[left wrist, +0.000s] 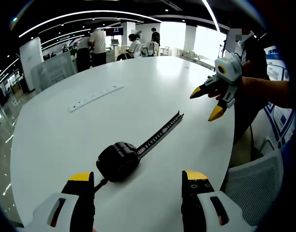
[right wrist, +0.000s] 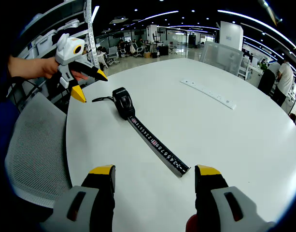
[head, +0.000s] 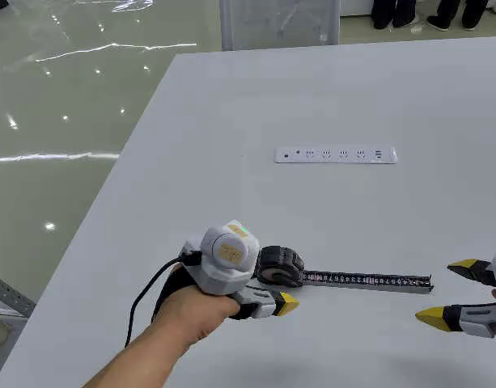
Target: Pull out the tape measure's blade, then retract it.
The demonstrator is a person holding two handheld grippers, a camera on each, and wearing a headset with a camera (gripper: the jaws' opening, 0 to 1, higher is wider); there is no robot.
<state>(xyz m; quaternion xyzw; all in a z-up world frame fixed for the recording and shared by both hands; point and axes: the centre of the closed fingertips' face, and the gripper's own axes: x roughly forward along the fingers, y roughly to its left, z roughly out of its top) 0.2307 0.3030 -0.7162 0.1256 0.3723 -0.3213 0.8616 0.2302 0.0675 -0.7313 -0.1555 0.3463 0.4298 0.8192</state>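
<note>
On the white table (head: 312,105) the tape measure (head: 280,267) lies with its blade (head: 367,280) out, long axis 9 to 3 in the head view. The case sits just ahead of the left gripper (left wrist: 138,176), at its 11 o'clock. The blade tip is at 1 o'clock from the right gripper (right wrist: 155,170), the nearer one to it. Both have jaws spread, holding nothing. The left gripper view shows a gap between case and fingers, probably no touch; the head view hides that.

Matt black tape measure (head: 280,266), smooth white table (head: 328,89)
</note>
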